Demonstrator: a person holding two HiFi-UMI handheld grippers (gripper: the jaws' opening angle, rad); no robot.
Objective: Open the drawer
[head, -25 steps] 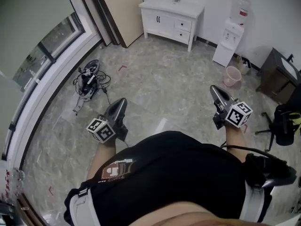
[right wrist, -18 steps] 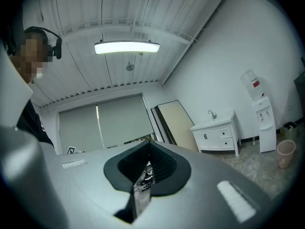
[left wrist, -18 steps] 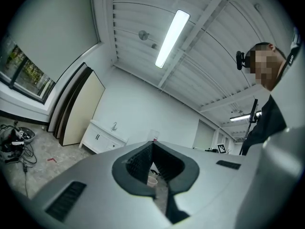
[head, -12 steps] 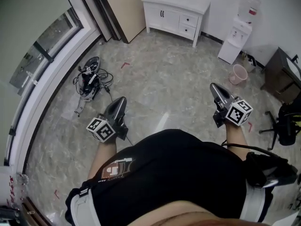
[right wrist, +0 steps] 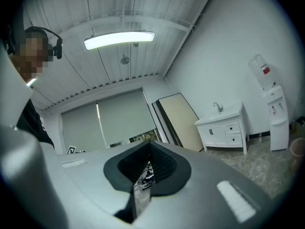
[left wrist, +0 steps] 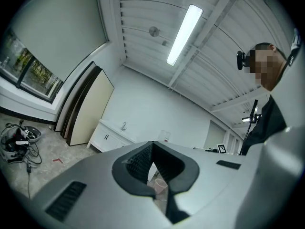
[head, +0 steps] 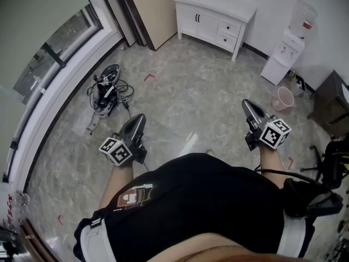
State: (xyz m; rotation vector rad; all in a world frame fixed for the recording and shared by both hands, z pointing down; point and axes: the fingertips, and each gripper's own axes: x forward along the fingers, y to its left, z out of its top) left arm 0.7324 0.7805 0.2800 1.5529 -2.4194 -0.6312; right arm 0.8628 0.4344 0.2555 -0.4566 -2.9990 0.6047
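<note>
Grey marbled floor; curved window at left; white water dispenser against wall; ceiling strip light lit.

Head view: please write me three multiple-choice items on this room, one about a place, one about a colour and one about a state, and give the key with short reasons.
1. Where in the head view does the white sink cabinet stand?
A. bottom left corner
B. middle of the right edge
C. top of the view

2. What colour is the bucket near the water dispenser?
A. blue
B. pink
C. black

3. In what state are the cabinet's two drawers?
A. both closed
B. one pulled out
C. both taken away

Key:
1 C, as the cabinet sits at the upper edge, right of centre.
2 B, as the bucket on the floor below the dispenser is pale pink.
3 A, as both drawer fronts lie flush with the cabinet face.
</note>
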